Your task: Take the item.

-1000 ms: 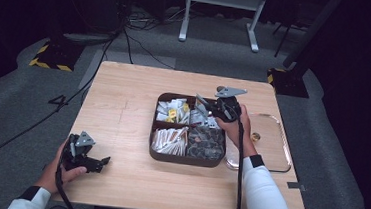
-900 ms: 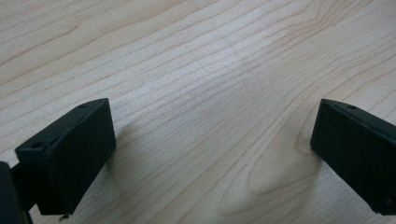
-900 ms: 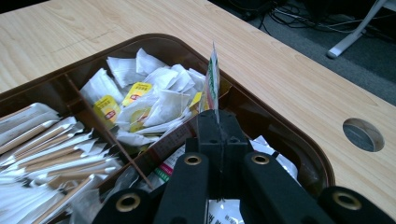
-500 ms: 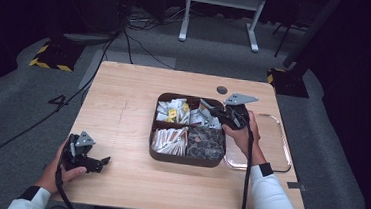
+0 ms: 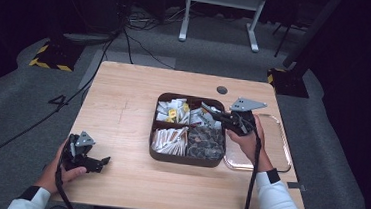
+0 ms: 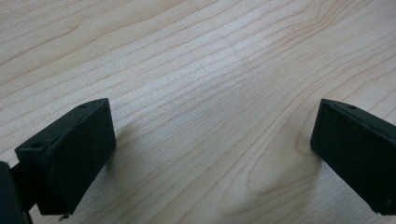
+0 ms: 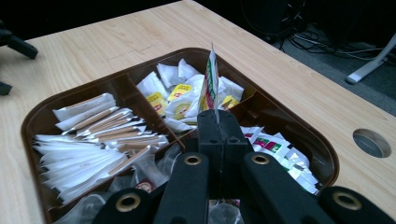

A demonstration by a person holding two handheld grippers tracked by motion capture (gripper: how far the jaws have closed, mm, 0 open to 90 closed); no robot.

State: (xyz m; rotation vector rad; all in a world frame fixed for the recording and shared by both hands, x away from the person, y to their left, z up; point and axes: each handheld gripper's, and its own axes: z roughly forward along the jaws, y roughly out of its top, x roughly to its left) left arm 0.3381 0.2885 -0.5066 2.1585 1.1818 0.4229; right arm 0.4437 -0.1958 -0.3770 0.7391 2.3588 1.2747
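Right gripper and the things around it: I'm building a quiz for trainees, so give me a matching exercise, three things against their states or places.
Things:
1. right gripper
2. left gripper
3. metal tray

States or places:
A. open over bare wood
B. right of the brown box
C. shut on a red-green-white packet

Pairs: 1-C, 2-A, 3-B

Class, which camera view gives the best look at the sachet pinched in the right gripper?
The right gripper view: the sachet stands upright, close and sharp, between the shut jaws of the right gripper. The high view makes it a tiny sliver above the tray.
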